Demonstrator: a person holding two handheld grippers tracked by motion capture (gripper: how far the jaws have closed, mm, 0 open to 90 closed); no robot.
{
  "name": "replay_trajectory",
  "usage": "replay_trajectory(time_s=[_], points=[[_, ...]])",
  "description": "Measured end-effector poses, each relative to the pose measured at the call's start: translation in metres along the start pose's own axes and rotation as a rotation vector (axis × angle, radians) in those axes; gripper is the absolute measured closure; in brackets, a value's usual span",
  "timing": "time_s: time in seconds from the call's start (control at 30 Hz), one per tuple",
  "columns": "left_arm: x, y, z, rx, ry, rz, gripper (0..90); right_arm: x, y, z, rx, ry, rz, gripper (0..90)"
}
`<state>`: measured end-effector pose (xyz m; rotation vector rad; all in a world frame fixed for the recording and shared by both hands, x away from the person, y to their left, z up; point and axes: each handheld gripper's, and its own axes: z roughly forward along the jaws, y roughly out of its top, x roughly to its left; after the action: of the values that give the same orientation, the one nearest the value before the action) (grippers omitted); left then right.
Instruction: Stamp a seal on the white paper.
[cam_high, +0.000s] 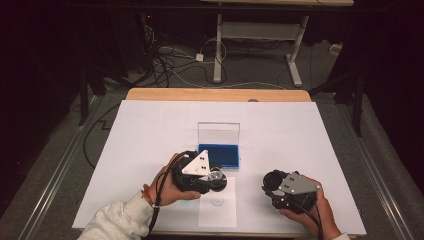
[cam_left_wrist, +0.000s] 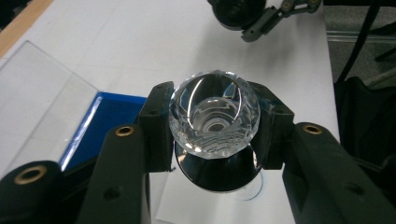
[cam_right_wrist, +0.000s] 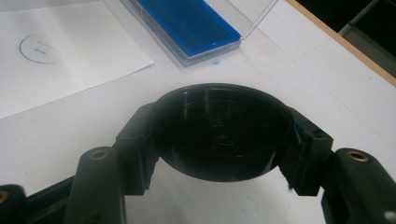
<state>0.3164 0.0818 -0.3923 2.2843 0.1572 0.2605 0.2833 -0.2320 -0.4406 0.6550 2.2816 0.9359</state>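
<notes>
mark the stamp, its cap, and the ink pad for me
stamp (cam_left_wrist: 214, 114): left gripper view, on its clear faceted handle between the jaws.
cap (cam_right_wrist: 219, 130): right gripper view, on its dark inner face between the jaws.
ink pad (cam_right_wrist: 187, 21): right gripper view, on the blue surface in the open clear case.

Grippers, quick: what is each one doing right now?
Left gripper: shut on the clear faceted stamp.
Right gripper: shut on the round black cap.

Glossy faceted clear stamp (cam_left_wrist: 214, 114), matt paper (cam_high: 218, 206)
</notes>
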Motion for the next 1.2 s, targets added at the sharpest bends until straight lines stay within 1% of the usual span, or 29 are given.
replay_trajectory(time_s=[0.07,0.13,0.27,0.33,0.37,0.43,0.5,0.53,0.6,0.67,0.7,0.73,0.77,0.87,0.9,0.93,1.07,1.13,1.2], points=[[-0.003,-0.002,0.004,0.011,-0.016,0.004,54.7,0.000,0.000,0.000,0.001,0.000,-0.003,38.4],[-0.005,-0.004,0.008,0.016,-0.017,0.002,54.7,0.000,0.000,0.001,0.002,0.001,-0.001,38.4],[-0.008,-0.009,0.017,0.039,-0.042,0.000,54.7,0.001,0.000,0.000,0.002,0.000,-0.001,38.4],[-0.010,-0.011,0.020,0.049,-0.041,0.001,54.7,0.001,0.000,0.001,0.001,0.002,0.000,38.4],[-0.010,-0.012,0.021,0.053,-0.054,-0.002,54.7,0.001,0.000,0.001,0.003,0.001,-0.001,38.4],[-0.011,-0.013,0.023,0.064,-0.048,0.002,54.7,0.001,0.000,0.001,0.003,0.004,0.000,38.4],[-0.011,-0.015,0.025,0.070,-0.059,-0.002,54.7,0.001,0.000,0.001,0.004,0.001,-0.001,38.4],[-0.012,-0.016,0.026,0.078,-0.053,-0.001,54.7,0.001,0.000,0.001,0.003,0.004,0.001,38.4],[-0.013,-0.019,0.028,0.090,-0.057,0.002,54.6,0.001,0.000,0.001,0.007,0.004,-0.001,38.4],[-0.014,-0.021,0.029,0.094,-0.045,0.002,54.7,0.002,0.000,0.001,0.006,0.007,-0.006,38.4],[-0.015,-0.022,0.029,0.090,-0.037,0.012,54.7,0.002,0.000,0.001,0.006,0.005,-0.005,38.3],[-0.015,-0.023,0.030,0.095,-0.042,0.013,54.7,0.002,0.000,0.001,0.006,0.005,-0.006,38.4],[-0.015,-0.023,0.031,0.098,-0.039,0.014,54.7,0.002,0.000,0.001,0.004,0.003,-0.002,38.3],[-0.014,-0.026,0.033,0.101,-0.049,0.002,54.7,0.001,0.000,0.001,0.001,0.001,-0.002,38.4],[-0.014,-0.027,0.033,0.104,-0.046,0.003,54.7,0.001,0.000,0.001,0.001,-0.001,0.000,38.3],[-0.014,-0.028,0.034,0.097,-0.047,-0.001,54.6,0.001,0.000,0.001,0.003,0.001,0.000,38.4],[-0.013,-0.029,0.036,0.096,-0.060,-0.010,54.6,0.001,0.000,0.002,0.007,0.002,0.001,38.4],[-0.014,-0.030,0.038,0.104,-0.050,-0.001,54.6,0.001,0.000,0.002,0.007,0.001,0.000,38.3],[-0.014,-0.031,0.041,0.114,-0.053,0.002,54.7,0.001,-0.001,0.002,0.006,0.003,-0.003,38.4]])
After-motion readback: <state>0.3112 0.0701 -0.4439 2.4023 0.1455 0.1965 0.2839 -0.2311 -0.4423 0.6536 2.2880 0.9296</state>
